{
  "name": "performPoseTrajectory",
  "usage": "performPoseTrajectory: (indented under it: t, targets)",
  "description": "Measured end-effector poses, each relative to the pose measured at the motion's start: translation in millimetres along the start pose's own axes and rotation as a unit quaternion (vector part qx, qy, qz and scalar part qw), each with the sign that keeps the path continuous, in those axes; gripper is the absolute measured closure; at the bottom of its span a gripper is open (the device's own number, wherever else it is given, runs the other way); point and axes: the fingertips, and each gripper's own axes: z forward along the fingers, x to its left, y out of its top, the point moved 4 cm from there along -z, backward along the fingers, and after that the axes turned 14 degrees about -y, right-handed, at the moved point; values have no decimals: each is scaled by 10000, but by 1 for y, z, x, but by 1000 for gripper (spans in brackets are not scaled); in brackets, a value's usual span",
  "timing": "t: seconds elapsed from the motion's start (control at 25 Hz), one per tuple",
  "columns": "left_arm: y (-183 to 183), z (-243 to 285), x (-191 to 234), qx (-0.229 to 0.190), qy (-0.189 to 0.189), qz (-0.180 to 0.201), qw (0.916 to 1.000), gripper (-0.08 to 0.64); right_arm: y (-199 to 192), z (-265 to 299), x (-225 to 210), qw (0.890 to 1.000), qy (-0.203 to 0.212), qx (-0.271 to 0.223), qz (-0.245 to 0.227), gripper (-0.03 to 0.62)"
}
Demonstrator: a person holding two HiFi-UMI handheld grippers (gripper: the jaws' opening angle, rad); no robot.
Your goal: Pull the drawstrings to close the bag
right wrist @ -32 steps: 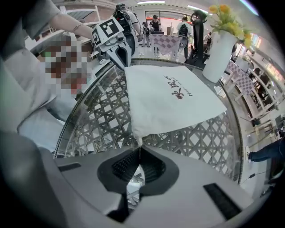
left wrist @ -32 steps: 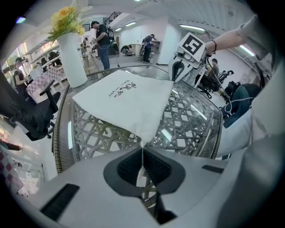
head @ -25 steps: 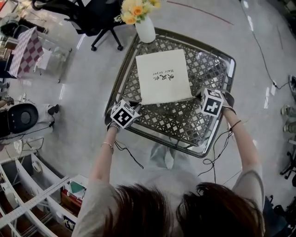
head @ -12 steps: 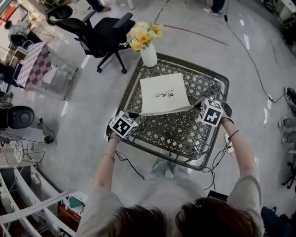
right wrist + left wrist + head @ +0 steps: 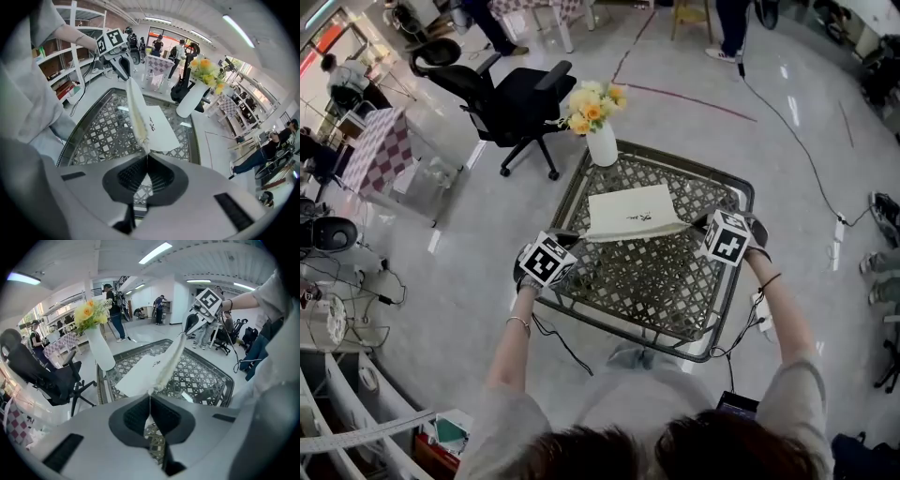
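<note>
Above table (image 5: 656,281), clamping both thin drawstrings (image 5: 150,401) tight with left gripper (image 5: 150,414) and right gripper (image 5: 147,171); judging bag (image 5: 636,212) light, limp, slip-prone; pinching right beside its corners.

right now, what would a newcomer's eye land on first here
The white bag, its near edge raised above the lattice table, stretched between the left gripper and right gripper, each shut on a drawstring. Next, the vase of yellow flowers at the table's far edge.
</note>
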Motion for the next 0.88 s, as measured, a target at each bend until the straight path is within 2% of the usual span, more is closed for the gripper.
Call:
performPoseTrajectory:
  t: [0.88]
  targets:
    - [55,-72,8,-623,627,472,9950,532,35,-61,-44,9953,-847,-479,16,569]
